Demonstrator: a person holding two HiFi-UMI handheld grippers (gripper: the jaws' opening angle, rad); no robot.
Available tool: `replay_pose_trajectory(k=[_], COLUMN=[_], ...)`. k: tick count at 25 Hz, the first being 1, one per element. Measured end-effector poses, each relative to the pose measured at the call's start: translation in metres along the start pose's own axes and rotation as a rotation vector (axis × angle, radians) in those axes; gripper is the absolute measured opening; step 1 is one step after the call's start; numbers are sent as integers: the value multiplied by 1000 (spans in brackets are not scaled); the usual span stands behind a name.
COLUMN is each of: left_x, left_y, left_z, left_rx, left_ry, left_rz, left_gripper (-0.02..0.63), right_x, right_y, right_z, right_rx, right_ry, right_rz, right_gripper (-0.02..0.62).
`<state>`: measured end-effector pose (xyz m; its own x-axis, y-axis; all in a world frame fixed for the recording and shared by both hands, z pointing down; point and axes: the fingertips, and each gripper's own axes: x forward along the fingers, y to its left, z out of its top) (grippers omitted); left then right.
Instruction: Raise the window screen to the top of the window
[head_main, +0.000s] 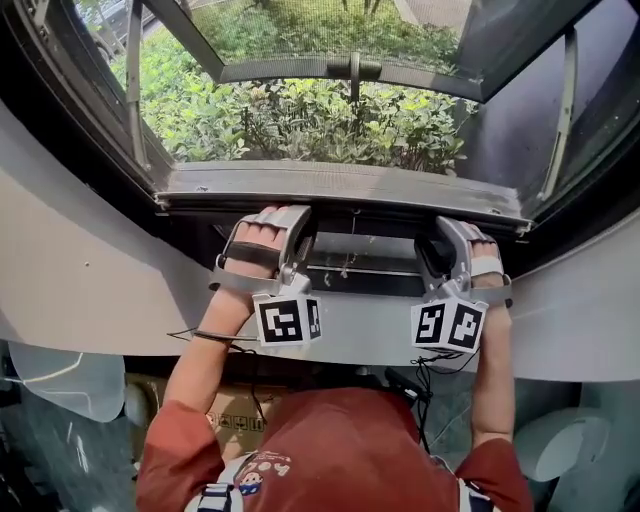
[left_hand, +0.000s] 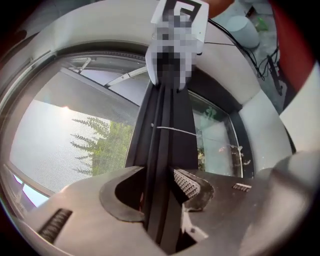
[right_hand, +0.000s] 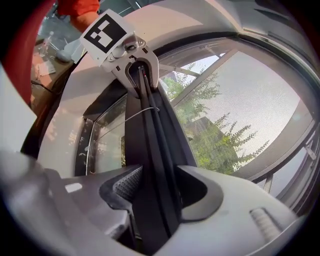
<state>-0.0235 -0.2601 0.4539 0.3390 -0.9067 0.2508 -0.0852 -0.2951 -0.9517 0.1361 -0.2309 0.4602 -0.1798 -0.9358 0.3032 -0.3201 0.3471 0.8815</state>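
The person's red shirt (head_main: 340, 450) and trailing cables (head_main: 428, 385) sit nearest. Past them, the left gripper (head_main: 298, 222) and right gripper (head_main: 447, 230) straddle the black bottom bar (head_main: 362, 277) of the window screen (left_hand: 55, 145), jaws spread and not clamped. The bar lies low, just above the white sill (head_main: 90, 270). Both should clench evenly and lift level, or the bar may skew. Beyond, the open sash (head_main: 350, 68) seems outside the screen's path.
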Motion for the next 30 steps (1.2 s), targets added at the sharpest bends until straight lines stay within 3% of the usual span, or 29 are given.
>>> replay_pose_trajectory(k=[2, 6, 16, 21, 25, 27, 30], left_x=[-1, 0, -6, -14, -17, -16, -16], left_y=[0, -3, -2, 20, 38, 47, 57], left_z=[1, 1, 1, 6, 8, 8, 10], left_rx=[-56, -86, -62, -68, -68, -55, -35], left_ry=[-1, 12, -43, -66, -70, -65, -61], left_rz=[-52, -99, -77, -45, 18, 67, 118], left_gripper=[149, 155, 158, 169, 105, 69, 69], right_x=[-1, 0, -8, -18, -21, -21, -22], right_y=[-1, 1, -3, -29, -46, -52, -61], right_z=[1, 1, 4, 13, 16, 17, 20], right_rx=[25, 62, 70, 66, 45, 30, 8], right_ry=[-28, -51, -82, -106, -113, -115, -104], right_rz=[12, 18, 61, -19, -98, -135, -180], right_gripper=[224, 213, 201, 158, 78, 72, 69])
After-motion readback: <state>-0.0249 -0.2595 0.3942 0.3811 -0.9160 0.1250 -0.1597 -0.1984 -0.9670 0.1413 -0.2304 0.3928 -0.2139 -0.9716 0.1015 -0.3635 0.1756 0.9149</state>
